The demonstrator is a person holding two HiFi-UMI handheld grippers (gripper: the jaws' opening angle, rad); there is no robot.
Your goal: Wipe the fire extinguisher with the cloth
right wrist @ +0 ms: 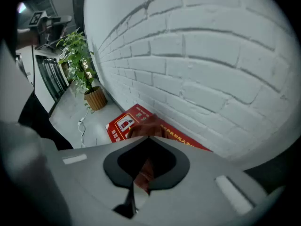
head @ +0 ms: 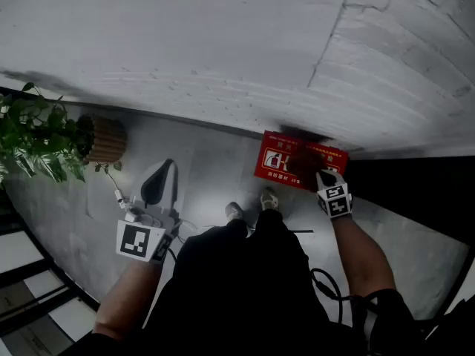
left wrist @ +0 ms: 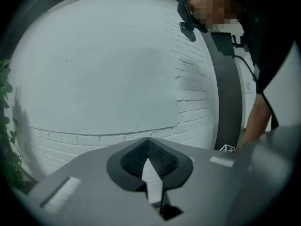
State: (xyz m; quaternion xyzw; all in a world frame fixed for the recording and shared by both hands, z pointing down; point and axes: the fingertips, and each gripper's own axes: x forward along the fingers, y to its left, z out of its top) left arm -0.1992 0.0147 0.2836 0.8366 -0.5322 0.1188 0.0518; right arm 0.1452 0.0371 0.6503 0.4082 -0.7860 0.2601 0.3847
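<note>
I find my right claw (right wrist: 149, 138) clamped on a reddish-brown cloth (right wrist: 147, 125), apparently against the flat red fire extinguisher box (right wrist: 120, 125); left claw (left wrist: 148, 141) closed, empty.

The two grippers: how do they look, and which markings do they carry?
Both the left gripper and the right gripper have grey bodies with black ridged pads. Each carries a white marker cube with black squares. A black cable runs beside the right forearm.

Reddish-brown crumpled cloth (right wrist: 148, 125) is pinched in the closed jaws of the right gripper (right wrist: 149, 137) and bunched just past the tips. The red fire extinguisher box (right wrist: 117, 128), printed white, is seen directly below the tips, under the cloth.
</note>
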